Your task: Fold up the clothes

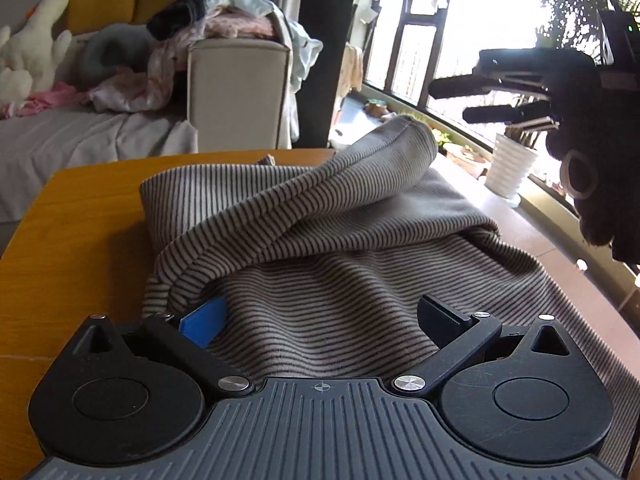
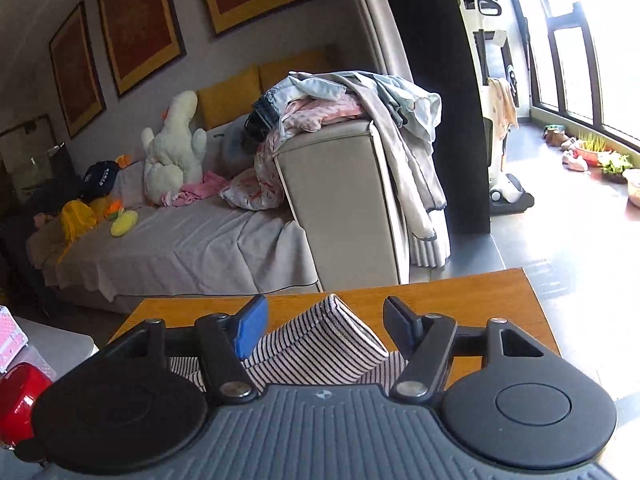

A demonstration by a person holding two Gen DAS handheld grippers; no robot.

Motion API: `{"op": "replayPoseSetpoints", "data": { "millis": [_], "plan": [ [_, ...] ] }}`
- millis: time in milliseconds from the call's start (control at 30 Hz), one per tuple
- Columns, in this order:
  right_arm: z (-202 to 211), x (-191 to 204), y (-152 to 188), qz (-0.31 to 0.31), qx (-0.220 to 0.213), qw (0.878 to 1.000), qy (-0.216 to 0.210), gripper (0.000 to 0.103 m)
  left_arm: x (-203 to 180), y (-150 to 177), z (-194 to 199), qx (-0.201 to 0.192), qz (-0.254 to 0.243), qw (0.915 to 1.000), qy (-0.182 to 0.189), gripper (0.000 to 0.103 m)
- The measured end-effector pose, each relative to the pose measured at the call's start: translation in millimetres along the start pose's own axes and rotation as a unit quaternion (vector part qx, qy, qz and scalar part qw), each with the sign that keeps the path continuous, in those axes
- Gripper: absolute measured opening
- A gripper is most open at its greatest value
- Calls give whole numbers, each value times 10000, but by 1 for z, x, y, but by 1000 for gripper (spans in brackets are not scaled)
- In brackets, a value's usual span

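Across the middle of the left wrist view, a striped garment [image 1: 320, 240] is seen spread on the wooden counter [image 1: 80, 240], with one part of it doubled over the rest in a thick roll running from lower left to upper centre. At the bottom of that frame the left claw [image 1: 320, 320] is held low over the fabric, its jaws spread wide; the blue-padded finger [image 1: 204, 320] is partly tucked under the rolled edge, and nothing is gripped. At the upper right of the same frame the right claw [image 1: 456, 100] is seen raised well above the counter, dark against the bright window [image 1: 460, 40], its fingers parted and empty.

Low in the centre of the right wrist view, a folded corner of the striped garment [image 2: 332, 344] is shown below and between the released jaws of the right claw [image 2: 326, 324]; whether it is touched cannot be told. Behind the counter [image 2: 460, 292], a sofa [image 2: 340, 200] heaped with loose clothes [image 2: 340, 100] is visible, with a white plush toy [image 2: 176, 148] at centre left.
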State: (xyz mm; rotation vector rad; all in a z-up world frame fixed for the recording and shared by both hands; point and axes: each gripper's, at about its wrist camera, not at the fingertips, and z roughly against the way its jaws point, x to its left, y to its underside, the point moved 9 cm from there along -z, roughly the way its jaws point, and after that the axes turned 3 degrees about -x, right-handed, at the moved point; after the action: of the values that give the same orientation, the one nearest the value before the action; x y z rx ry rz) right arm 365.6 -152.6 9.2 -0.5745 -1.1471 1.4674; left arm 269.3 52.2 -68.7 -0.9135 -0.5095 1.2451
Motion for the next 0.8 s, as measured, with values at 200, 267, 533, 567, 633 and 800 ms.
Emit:
{"op": "replayPoseSetpoints", "data": {
  "millis": [200, 267, 533, 567, 633, 800],
  "plan": [
    [-55, 14, 15, 11, 413, 9991, 48, 47, 4, 2, 1, 5, 130, 9999, 34, 103],
    [-56, 23, 16, 264, 436, 9987, 36, 7, 6, 3, 1, 7, 174, 9998, 46, 103],
    [25, 37, -41, 666, -589, 9952, -408, 7, 5, 4, 2, 10, 252, 9996, 81, 103],
    [29, 29, -34, 755, -501, 9956, -257, 7, 5, 4, 2, 12, 252, 9996, 83, 103],
    [35, 11, -17, 945, -274, 9951, 89, 8, 5, 4, 3, 15, 267, 9996, 94, 103],
    [39, -48, 44, 1262, 550, 9824, 1261, 12, 6, 5, 4, 41, 331, 9994, 134, 103]
  ]
}}
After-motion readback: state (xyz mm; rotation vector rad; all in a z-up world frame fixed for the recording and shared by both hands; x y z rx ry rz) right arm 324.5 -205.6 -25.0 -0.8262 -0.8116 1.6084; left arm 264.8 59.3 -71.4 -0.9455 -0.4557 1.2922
